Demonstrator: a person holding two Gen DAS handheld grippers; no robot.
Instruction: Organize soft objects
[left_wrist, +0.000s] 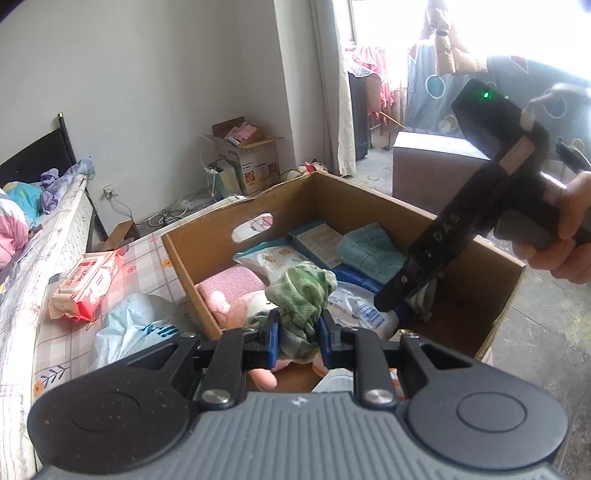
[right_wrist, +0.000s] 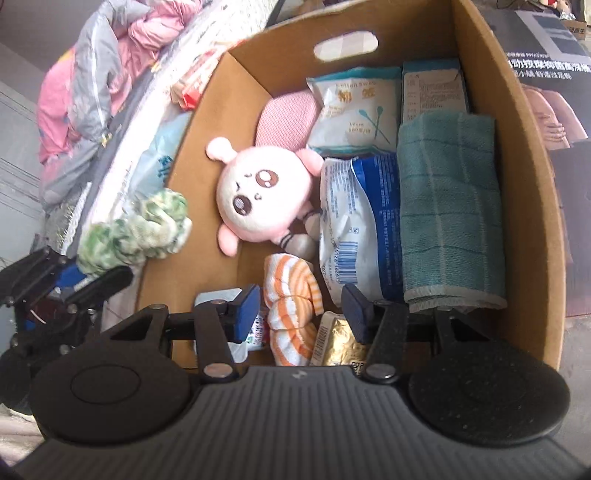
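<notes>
The left gripper (left_wrist: 298, 334) has its jaws clenched on a crumpled green-and-white cloth (left_wrist: 303, 295), which bulges up and out from between the blue pads; in the right wrist view the same cloth (right_wrist: 136, 229) sits at the near left wall of the cardboard box (right_wrist: 524, 155), just outside its rim. Beyond those jaws lies the box interior (left_wrist: 207, 258). The right gripper (right_wrist: 301, 310) hangs over the box with its jaws released; an orange-and-white striped cloth (right_wrist: 291, 295) lies directly between and below the pads, but neither pad presses on it. Just right of that cloth, under the right pad, is a gold foil packet (right_wrist: 338, 343). Ahead of the right jaws and slightly left rests a pink plush toy (right_wrist: 255, 199), with a pink knitted cloth (right_wrist: 288, 114) behind it. Straight ahead of the jaws lies a white-and-blue wipes pack (right_wrist: 354, 229), and further on a cotton swab bag (right_wrist: 354, 110). To the right of the jaws a folded teal towel (right_wrist: 447, 206) lies along the box wall. In the left wrist view a hand (left_wrist: 569, 236) holds the right gripper's handle, and left of the left jaws, outside the box, a red-and-white wipes pack (left_wrist: 86, 284) lies on the bed (left_wrist: 55, 350)
</notes>
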